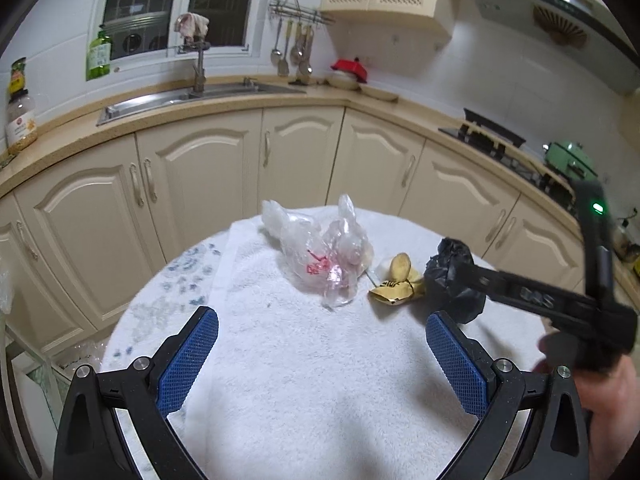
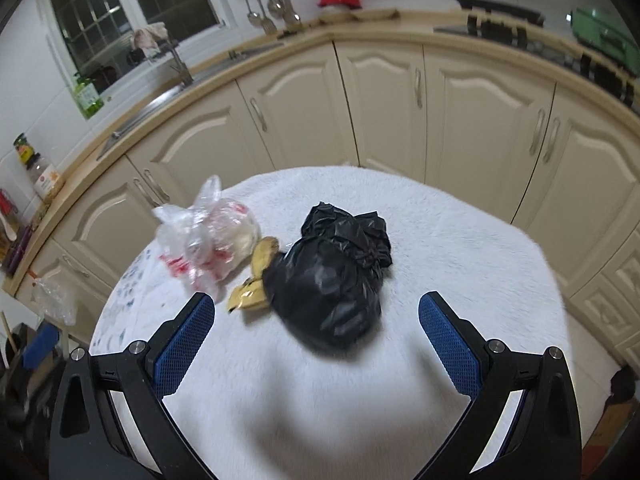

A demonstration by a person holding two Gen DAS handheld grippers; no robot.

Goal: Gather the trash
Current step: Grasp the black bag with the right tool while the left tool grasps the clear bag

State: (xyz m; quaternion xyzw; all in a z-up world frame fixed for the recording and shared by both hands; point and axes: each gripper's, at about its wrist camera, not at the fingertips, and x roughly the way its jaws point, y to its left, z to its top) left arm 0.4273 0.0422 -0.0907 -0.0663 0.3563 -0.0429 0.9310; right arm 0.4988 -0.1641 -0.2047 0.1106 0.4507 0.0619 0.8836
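Observation:
A round table under a white towel [image 1: 304,392] carries three pieces of trash in a row. A crumpled clear plastic bag [image 1: 324,252] with red print lies left. A yellow wrapper with a peel [image 1: 396,282] sits in the middle, and a knotted black bag [image 1: 448,276] is on the right. My left gripper [image 1: 322,344] hovers open over bare towel, short of the clear bag. In the right wrist view my right gripper [image 2: 318,332] is open, with the black bag [image 2: 332,272] just ahead between its blue pads [image 2: 186,344]. The wrapper [image 2: 250,298] and clear bag [image 2: 208,240] lie to its left.
Cream cabinets [image 1: 200,184] curve behind the table, under a counter with a sink [image 1: 180,98], a green bottle [image 1: 98,56] and a jar [image 1: 20,120]. A stove [image 1: 492,136] stands at the right. A person's hand [image 1: 612,396] holds the right gripper. Clutter sits on the floor at left [image 2: 36,356].

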